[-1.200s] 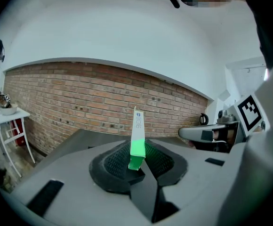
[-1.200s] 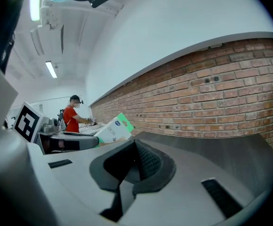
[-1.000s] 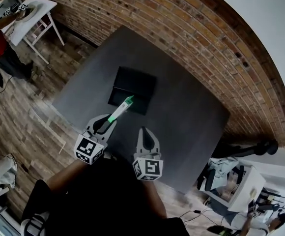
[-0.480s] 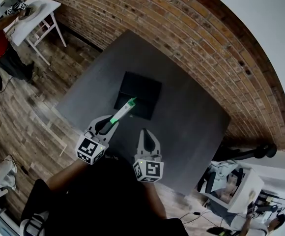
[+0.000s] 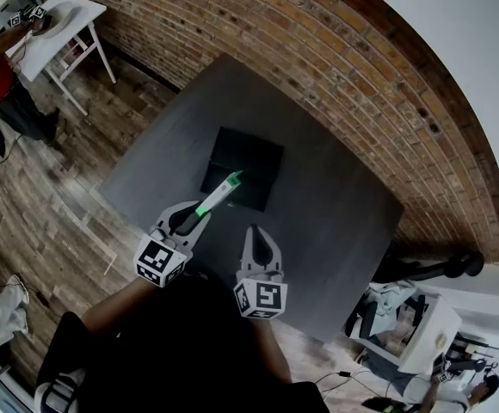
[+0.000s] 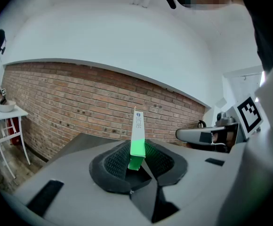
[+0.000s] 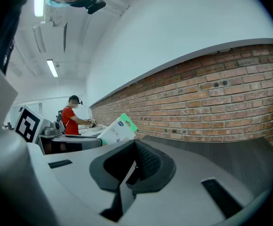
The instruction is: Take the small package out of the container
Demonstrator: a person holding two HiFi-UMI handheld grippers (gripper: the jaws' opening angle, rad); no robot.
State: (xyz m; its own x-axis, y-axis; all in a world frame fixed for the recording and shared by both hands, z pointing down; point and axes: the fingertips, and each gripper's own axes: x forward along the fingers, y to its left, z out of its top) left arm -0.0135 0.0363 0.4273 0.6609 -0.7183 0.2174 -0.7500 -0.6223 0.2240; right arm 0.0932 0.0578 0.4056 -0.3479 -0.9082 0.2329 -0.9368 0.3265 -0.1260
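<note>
We hold the small green-and-white package (image 5: 218,193) clamped between the fingers (image 6: 113,161) of the left gripper (image 5: 196,214) at the middle of the head view, its far tip lying over the near edge of the black container (image 5: 248,157) on the grey tabletop (image 5: 335,222). The right gripper (image 5: 252,234), just to the right and lower in the frame, has its fingers pressed together with nothing between them.

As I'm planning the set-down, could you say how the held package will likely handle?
Likely stiff and light: the package is a thin carton, straight-edged though the left gripper clamps only its green end. It may pivot, as most of it sticks out past the jaws. Stood on end, it might tip.
</note>
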